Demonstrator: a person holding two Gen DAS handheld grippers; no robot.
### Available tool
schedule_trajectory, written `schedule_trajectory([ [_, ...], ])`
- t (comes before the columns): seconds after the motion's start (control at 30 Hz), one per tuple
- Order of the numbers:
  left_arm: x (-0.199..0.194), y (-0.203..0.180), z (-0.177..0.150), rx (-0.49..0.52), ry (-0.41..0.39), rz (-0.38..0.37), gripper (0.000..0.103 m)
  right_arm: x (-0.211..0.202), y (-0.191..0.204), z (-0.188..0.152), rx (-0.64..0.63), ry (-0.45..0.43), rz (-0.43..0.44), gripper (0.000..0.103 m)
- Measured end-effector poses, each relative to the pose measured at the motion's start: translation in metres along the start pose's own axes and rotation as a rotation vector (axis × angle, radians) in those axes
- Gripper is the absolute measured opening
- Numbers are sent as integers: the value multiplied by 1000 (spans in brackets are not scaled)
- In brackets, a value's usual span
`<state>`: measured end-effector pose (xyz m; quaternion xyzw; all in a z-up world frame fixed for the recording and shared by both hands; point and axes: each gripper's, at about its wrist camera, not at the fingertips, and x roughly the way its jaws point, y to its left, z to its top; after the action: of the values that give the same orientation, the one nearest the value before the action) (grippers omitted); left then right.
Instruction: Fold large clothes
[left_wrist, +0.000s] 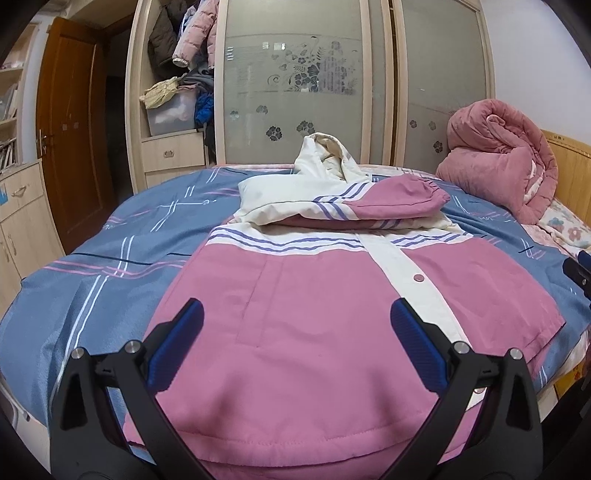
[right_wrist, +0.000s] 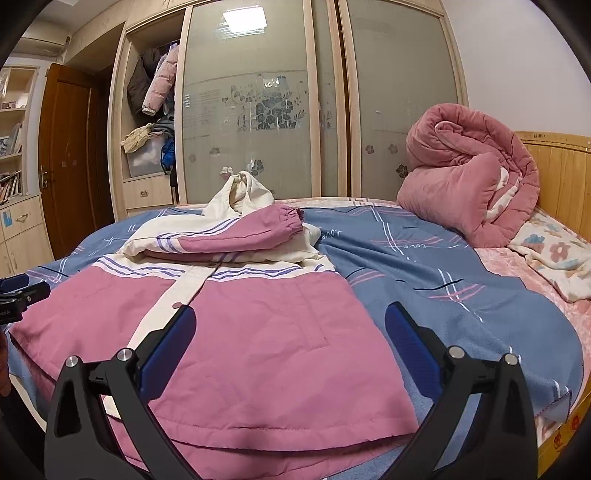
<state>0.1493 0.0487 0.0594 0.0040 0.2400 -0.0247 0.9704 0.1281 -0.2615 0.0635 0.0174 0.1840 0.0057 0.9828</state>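
Hovering wide apart, empty: left hand-held gripper (left_wrist: 297, 321) & right hand-held gripper (right_wrist: 290, 325) over jacket (left_wrist: 295, 295).

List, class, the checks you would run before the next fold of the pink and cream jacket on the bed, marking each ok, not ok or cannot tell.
1. Left gripper open, holding nothing: ok.
2. Right gripper open, holding nothing: ok.
3. Sleeves already folded across the jacket's chest: ok.
4. Hood lying flat: not ok, it stands up at the far end.
5. Bottom hem within reach, just beneath both grippers: ok.
6. Bed cover beside the jacket free of other things; the rolled quilt sits well off near the headboard: ok.
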Motion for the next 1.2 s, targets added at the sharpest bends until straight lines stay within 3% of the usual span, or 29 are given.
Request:
schedule_trajectory([
  [0.53,0,6,1,-5,5,2,101,8,10,-2,7,19,22,102],
  [0.7,3,1,46,-46,8,-64,101,16,9,-1,47,26,24,102],
  [0.9,36,-33,123,47,-39,-114,101,36,22,6,66,71,33,102],
  [1.07,95,-28,121,14,-37,-77,101,62,42,38,8,122,38,102],
  [1.2,124,-9,98,-28,14,-64,101,125,73,99,-128,187,24,102],
])
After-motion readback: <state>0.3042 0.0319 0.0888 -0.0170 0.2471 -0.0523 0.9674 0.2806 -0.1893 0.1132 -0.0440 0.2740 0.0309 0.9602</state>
